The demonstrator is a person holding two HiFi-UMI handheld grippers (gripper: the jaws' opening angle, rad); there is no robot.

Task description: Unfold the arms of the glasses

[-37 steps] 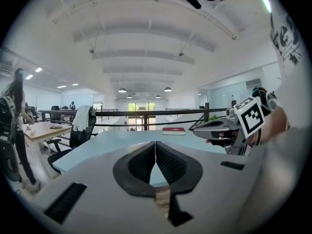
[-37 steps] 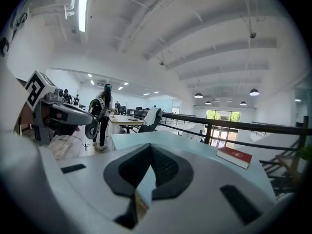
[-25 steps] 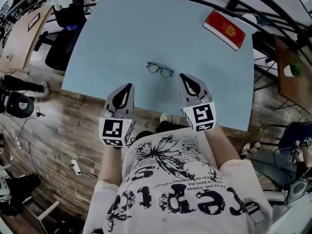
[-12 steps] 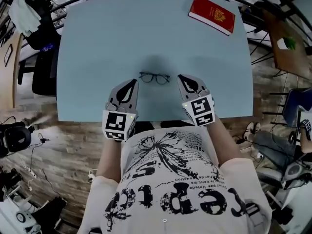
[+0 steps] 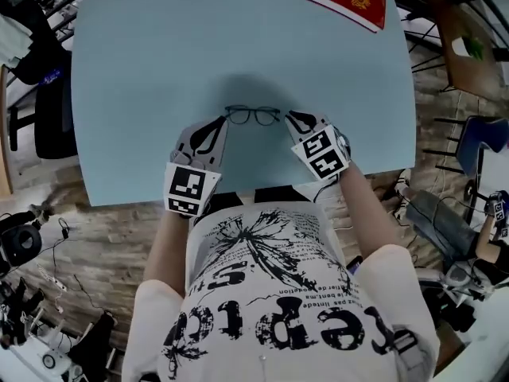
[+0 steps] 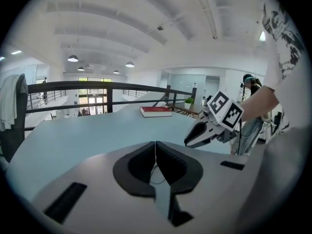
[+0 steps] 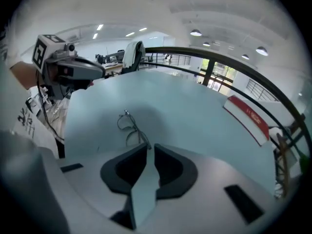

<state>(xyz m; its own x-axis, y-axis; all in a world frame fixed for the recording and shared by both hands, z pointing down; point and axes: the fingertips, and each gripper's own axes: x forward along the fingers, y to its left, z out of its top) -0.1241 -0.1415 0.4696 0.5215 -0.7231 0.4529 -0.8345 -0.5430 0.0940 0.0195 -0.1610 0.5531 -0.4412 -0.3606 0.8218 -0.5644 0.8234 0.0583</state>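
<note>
Overhead, glasses [image 5: 252,115] show clear; cam on closed left claw [image 6: 155,143] barely sees them.

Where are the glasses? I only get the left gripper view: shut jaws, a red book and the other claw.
Observer: The head view shows the glasses lying on the blue table, between the tips of the left claw and the right claw.
Operator: Has the right claw got hold of them?
Observer: No. The right gripper view shows its jaws slightly apart, having just been opening, with nothing pinched. The near end of the glasses lies just past the tips.
</note>
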